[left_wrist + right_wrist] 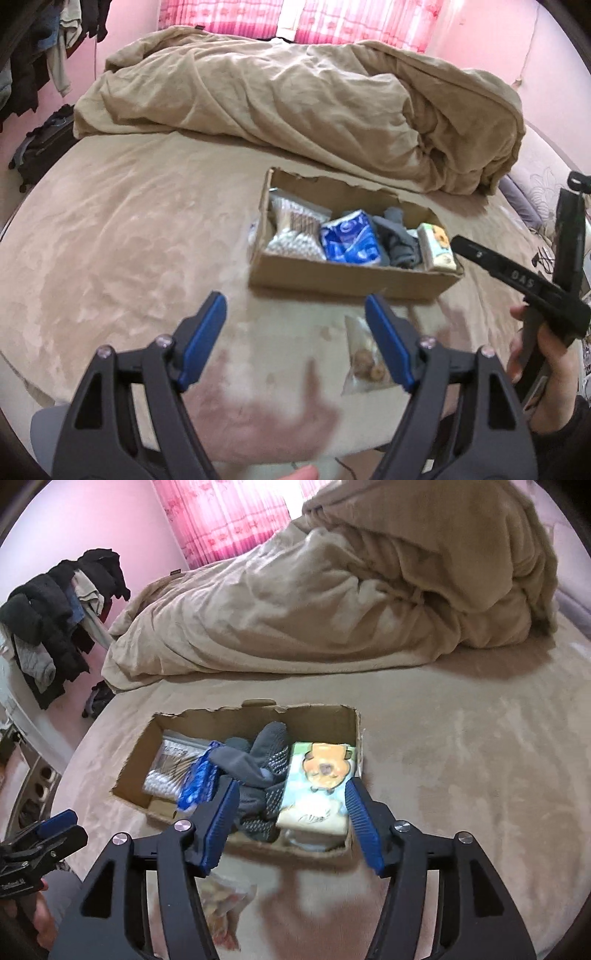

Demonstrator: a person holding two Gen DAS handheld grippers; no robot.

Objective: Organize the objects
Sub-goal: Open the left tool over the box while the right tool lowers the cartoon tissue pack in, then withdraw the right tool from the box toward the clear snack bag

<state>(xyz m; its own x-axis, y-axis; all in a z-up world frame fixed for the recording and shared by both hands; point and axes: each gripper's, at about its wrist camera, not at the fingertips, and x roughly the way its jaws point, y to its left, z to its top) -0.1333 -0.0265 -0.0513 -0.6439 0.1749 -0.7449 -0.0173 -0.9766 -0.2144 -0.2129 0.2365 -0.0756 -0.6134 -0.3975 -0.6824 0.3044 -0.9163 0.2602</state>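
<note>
An open cardboard box (343,280) (136,768) sits on the beige bed. It holds a clear bag of cotton swabs (295,236) (166,771), a blue packet (351,240) (197,786), grey gloves (397,236) (262,771) and a tissue pack with a bear picture (437,247) (317,786). A clear bag of small round snacks (364,360) (225,904) lies on the bed in front of the box. My left gripper (295,310) is open and empty, just left of the snack bag. My right gripper (291,797) is open and empty above the box's near edge.
A rumpled beige duvet (295,103) (351,583) is heaped behind the box. Clothes (55,620) hang at the left by the pink wall. A dark suitcase (40,147) stands left of the bed. The right gripper's body (524,284) is at the right edge.
</note>
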